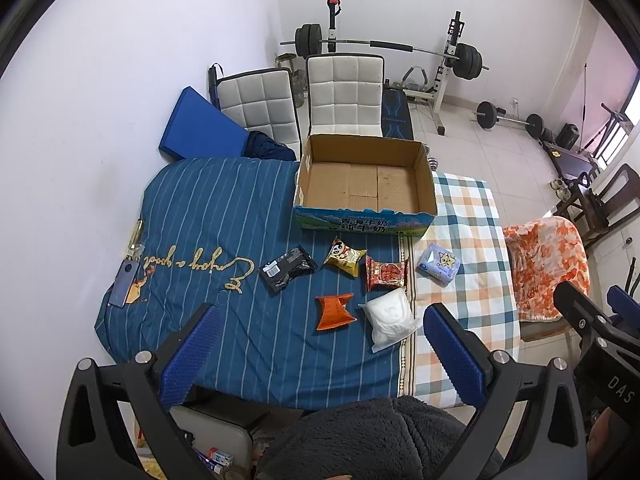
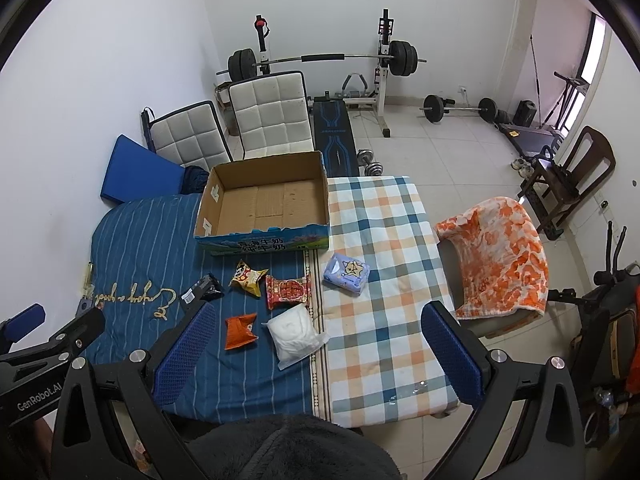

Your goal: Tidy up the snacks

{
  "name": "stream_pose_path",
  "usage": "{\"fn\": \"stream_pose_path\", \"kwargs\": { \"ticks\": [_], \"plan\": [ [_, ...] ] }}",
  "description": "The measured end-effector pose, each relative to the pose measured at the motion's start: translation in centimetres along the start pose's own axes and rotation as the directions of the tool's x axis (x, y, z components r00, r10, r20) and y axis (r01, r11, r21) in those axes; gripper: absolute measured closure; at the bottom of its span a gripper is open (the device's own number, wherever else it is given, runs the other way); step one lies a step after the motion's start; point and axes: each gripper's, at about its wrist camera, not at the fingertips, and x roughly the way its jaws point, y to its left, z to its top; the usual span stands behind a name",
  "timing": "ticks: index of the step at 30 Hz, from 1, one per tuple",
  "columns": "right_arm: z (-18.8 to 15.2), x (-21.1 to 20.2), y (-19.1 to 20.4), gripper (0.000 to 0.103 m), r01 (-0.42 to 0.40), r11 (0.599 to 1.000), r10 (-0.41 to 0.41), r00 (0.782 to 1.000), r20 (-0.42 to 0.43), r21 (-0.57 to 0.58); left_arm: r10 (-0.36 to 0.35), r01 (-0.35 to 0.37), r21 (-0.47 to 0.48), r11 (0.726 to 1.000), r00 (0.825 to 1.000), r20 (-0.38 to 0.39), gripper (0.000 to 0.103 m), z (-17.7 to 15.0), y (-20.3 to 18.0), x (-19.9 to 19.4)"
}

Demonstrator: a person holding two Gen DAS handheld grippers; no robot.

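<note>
From the left wrist view, nothing looks sorted yet. The cardboard box stands open and bare inside, at the far side of the surface, which is covered in a blue striped cloth and a checked one. All six packets lie loose just in front of the box: a black packet toward its left corner, a yellow panda packet near its front wall, a red packet just beside that one, a pale blue tissue-like pack off the box's right corner on the checked cloth, and, farther from the box, an orange packet and a white bag. The left claw is released, its fingers spread wide and holding nothing, well short of the box. A phone lies far to the box's left.

From the right wrist view the same holds: the box is empty and the packets are spread before its front wall. The right claw is likewise spread apart and empty, on the near side of the white bag from the box. By my judgement the whole job remains: each of the six packets is still to be carried into the box.
</note>
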Motion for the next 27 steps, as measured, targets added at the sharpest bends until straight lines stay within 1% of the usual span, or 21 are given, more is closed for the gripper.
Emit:
{"fn": "stream_pose_path", "kwargs": {
  "ticks": [7,13,15,16,17,19,20,23,25,27],
  "plan": [
    [0.1,0.8,0.2,0.0,-0.005,1.0,0.005,1.0,-0.011,0.003,0.0,0.0,0.004,1.0,1.0,-0.012,0.0,0.0,0.0,0.4],
    [0.3,3.6,0.0,0.0,0.01,1.0,-0.009,0.999,-0.039,0.015,0.014,-0.014,-0.004,1.0,0.999,-0.037,0.0,0.3,0.1,2.4],
    [0.2,5.5,-0.3,0.0,0.008,1.0,-0.007,0.998,-0.059,0.02,0.018,-0.018,-0.007,1.0,0.999,-0.044,0.0,0.7,0.1,3.6],
    [0.2,7.0,-0.3,0.0,0.019,1.0,-0.017,0.996,-0.085,0.023,0.028,-0.028,-0.009,1.0,0.999,-0.038,0.0,0.8,0.2,4.4],
    [0.2,8.6,-0.3,0.0,0.021,0.999,-0.018,0.993,-0.113,0.026,0.048,-0.048,-0.009,0.999,0.998,-0.047,0.0,0.9,0.2,5.2],
    [-0.2,11.4,-0.5,0.0,0.03,0.999,-0.025,0.987,-0.161,0.03,0.06,-0.061,-0.014,0.998,0.997,-0.057,0.0,1.0,0.3,7.2],
    [-0.4,13.0,-0.5,0.0,0.036,0.999,-0.03,0.982,-0.189,0.028,0.081,-0.083,-0.015,0.996,0.994,-0.075,0.0,1.0,0.5,8.4],
    [-1.7,18.5,-0.2,0.0,0.046,0.999,-0.04,0.959,-0.279,0.016,0.106,-0.11,-0.022,0.994,0.985,-0.137,0.0,0.8,1.1,12.2],
    [-2.8,21.8,0.2,0.0,0.052,0.999,-0.05,0.942,-0.331,-0.004,0.135,-0.139,-0.013,0.99,0.976,-0.173,0.0,0.5,1.5,14.8],
    [-3.8,24.8,0.6,0.0,0.056,0.998,-0.058,0.929,-0.367,-0.015,0.153,-0.157,-0.002,0.988,0.966,-0.207,0.0,0.2,1.8,17.2]
  ]
}}
